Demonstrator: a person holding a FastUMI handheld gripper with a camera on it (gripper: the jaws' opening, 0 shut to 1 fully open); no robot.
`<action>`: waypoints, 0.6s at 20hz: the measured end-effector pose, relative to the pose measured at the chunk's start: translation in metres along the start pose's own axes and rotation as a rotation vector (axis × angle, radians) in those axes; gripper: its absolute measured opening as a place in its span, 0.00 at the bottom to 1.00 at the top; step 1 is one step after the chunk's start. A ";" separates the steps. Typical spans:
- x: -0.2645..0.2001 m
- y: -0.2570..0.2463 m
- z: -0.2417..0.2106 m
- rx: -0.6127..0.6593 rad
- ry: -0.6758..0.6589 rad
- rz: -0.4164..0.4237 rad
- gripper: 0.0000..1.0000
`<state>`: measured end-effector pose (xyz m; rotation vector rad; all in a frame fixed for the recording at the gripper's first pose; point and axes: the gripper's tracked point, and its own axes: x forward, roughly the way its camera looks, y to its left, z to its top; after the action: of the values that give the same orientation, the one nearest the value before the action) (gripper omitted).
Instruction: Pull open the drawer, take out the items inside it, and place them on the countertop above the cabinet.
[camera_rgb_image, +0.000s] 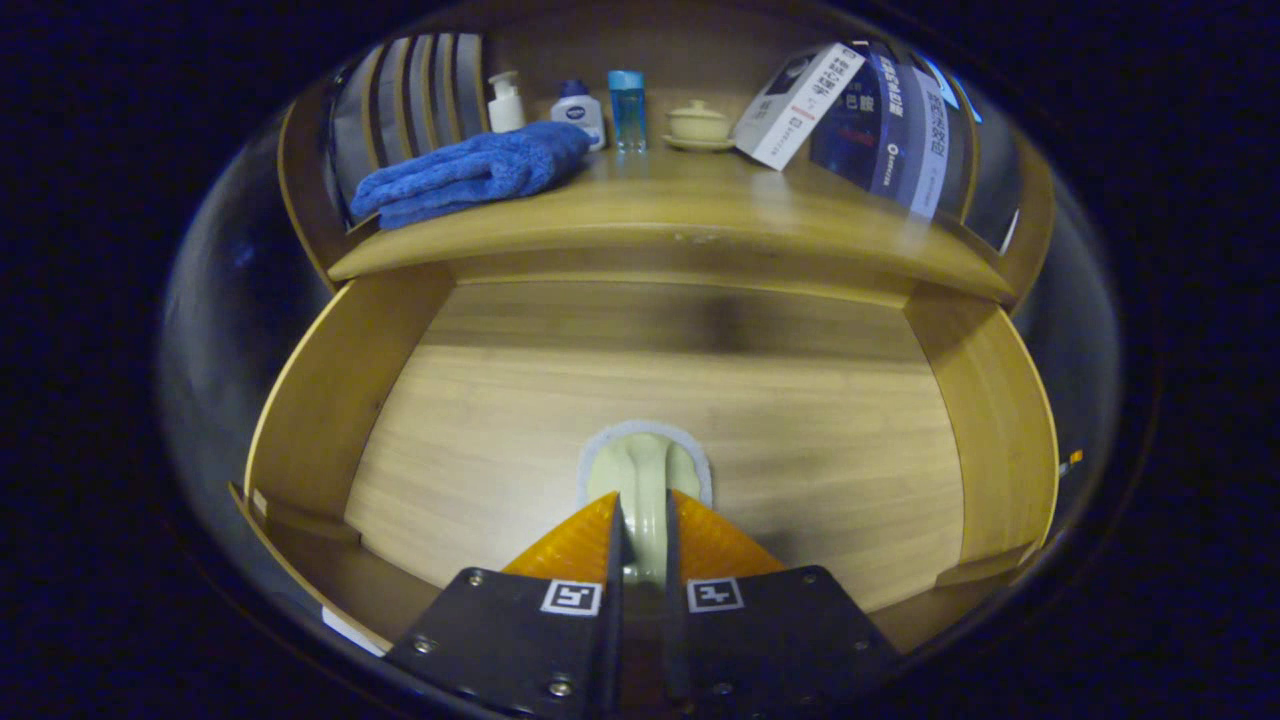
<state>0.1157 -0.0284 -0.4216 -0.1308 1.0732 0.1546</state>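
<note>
- Open wooden drawer (330, 400) below, pulled out under a wooden countertop (700, 215).
- On the countertop: folded blue towel (470, 172), pump bottle (506, 102), small white bottle (580, 112), blue bottle (627, 108), lidded cup (698, 124), leaning white box (800, 105).
- Box print too blurred to read.
- Gripper (642, 540) nearly closed, both fingers pressing the handle of a pale brush (645, 470) lying on the drawer floor.

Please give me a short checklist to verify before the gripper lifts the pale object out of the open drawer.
1. Drawer pulled open: ok.
2. Gripper fingers both pressing the pale green object: ok.
3. Grip depth on the object: cannot tell, the fingers hide its near end.
4. Other items left in the drawer: none seen on its visible floor, ok.
5. Free spot on the countertop between the blue towel and the white box: ok.
</note>
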 end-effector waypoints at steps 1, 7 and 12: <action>-0.004 0.000 0.002 -0.002 -0.014 0.004 0.17; -0.018 0.004 0.016 -0.088 -0.095 -0.004 0.17; -0.038 0.018 0.039 -0.079 -0.171 0.035 0.17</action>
<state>0.1276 -0.0057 -0.3700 -0.1669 0.8991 0.2363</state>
